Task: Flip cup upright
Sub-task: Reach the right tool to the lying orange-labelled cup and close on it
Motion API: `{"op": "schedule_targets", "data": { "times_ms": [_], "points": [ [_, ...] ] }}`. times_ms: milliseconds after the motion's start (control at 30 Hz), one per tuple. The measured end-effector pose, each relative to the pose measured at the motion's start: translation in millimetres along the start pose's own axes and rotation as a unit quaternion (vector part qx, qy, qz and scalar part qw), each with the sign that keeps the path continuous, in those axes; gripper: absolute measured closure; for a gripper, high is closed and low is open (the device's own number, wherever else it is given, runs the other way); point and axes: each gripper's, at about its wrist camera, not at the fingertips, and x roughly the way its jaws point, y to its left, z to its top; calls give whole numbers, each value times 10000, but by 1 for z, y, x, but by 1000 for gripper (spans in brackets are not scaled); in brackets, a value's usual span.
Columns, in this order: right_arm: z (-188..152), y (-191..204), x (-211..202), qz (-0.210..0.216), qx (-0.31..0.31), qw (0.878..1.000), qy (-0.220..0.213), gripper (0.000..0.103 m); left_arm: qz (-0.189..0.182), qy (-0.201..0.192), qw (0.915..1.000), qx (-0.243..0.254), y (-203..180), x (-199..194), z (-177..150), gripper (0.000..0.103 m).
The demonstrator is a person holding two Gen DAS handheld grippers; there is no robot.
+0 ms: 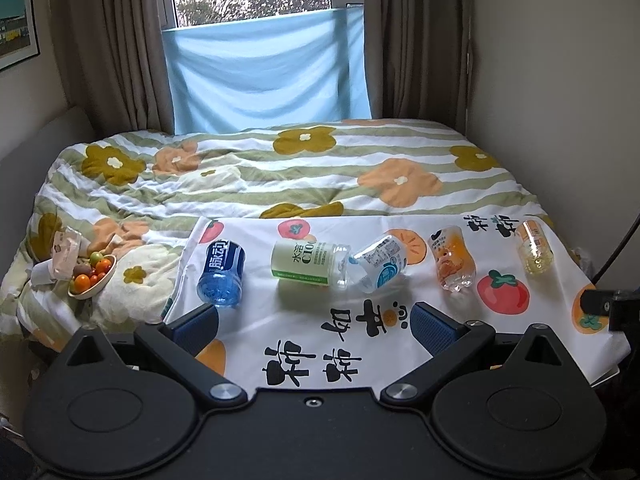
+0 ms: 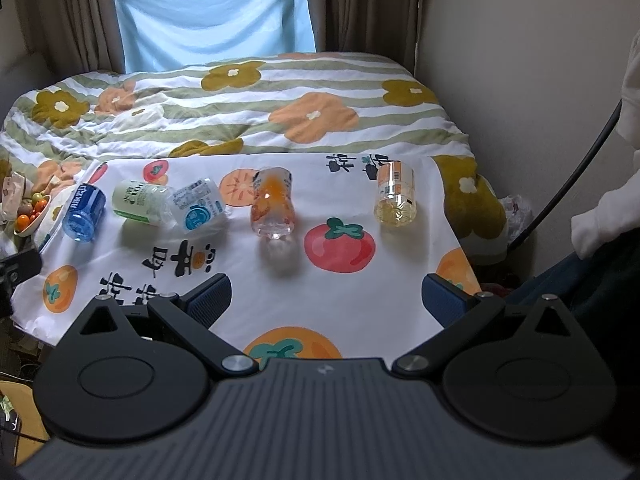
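Several cut-bottle cups lie on their sides on a white fruit-print cloth [image 1: 304, 332]: a blue one [image 1: 222, 274], a green-white one [image 1: 306, 266], a clear blue-label one [image 1: 378, 266], an orange one [image 1: 450, 266] and a yellow one [image 1: 534, 250]. The same row shows in the right wrist view: blue [image 2: 85, 212], green-white [image 2: 142, 202], blue-label [image 2: 198, 206], orange [image 2: 273, 208], yellow [image 2: 395, 194]. My left gripper [image 1: 316, 328] is open and empty, short of the row. My right gripper [image 2: 326, 300] is open and empty, short of the orange and yellow cups.
The cloth [image 2: 344, 304] lies on a bed with a flower quilt [image 1: 320, 168]. A bowl of small tomatoes [image 1: 93, 276] and a wrapper sit at the left. A wall [image 1: 560, 100] runs along the right. A cable [image 2: 576, 176] and a person's sleeve are at the right.
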Motion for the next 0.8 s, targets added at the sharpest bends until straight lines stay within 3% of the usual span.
{"op": "schedule_targets", "data": {
  "times_ms": [200,467,800],
  "points": [
    [27,-28,40,89,104,9998,175,0,178,199,9996,-134,-7,12,2,0],
    [67,-74,127,91,82,9995,294,0,366,445,9977,-363,-21,35,4,0],
    [99,-112,234,250,194,9958,859,0,524,703,9952,-446,-38,66,12,0]
  ]
}}
